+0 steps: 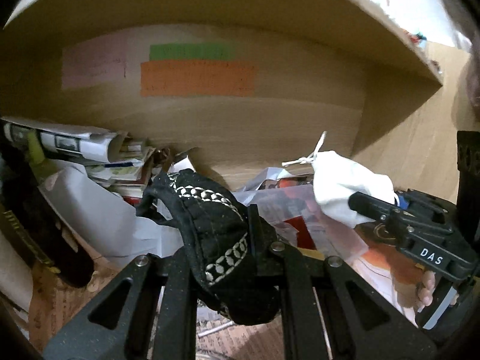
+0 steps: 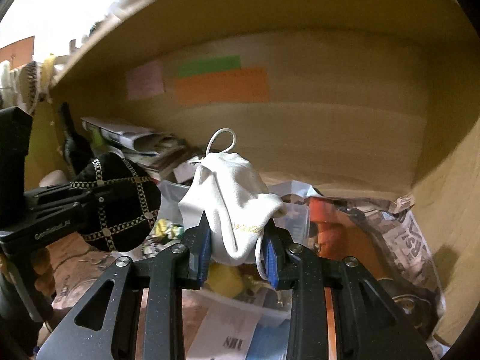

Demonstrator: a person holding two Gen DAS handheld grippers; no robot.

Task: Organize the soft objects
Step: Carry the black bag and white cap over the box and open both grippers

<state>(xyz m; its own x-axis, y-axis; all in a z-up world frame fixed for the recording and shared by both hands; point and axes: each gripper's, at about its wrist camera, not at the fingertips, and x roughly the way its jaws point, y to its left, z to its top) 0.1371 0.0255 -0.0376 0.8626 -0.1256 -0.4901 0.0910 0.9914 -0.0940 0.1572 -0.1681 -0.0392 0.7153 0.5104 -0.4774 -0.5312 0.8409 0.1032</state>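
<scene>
My left gripper (image 1: 220, 240) is shut on a black fabric pouch with silver chain trim (image 1: 210, 219), held up inside a wooden shelf bay; the pouch also shows at the left of the right wrist view (image 2: 120, 201). My right gripper (image 2: 237, 240) is shut on a white drawstring pouch (image 2: 231, 192), its blue pads pressing its lower part. The white pouch appears in the left wrist view (image 1: 342, 186) at the right, level with the black one. Both pouches hang above the clutter on the shelf.
The shelf floor holds rolled newspapers and magazines (image 1: 75, 147) at the back left, a clear plastic box (image 1: 288, 207) in the middle and crumpled newspaper (image 2: 399, 234) at the right. Coloured paper notes (image 1: 198, 78) are stuck on the back wall. A shelf board (image 1: 270, 0) lies overhead.
</scene>
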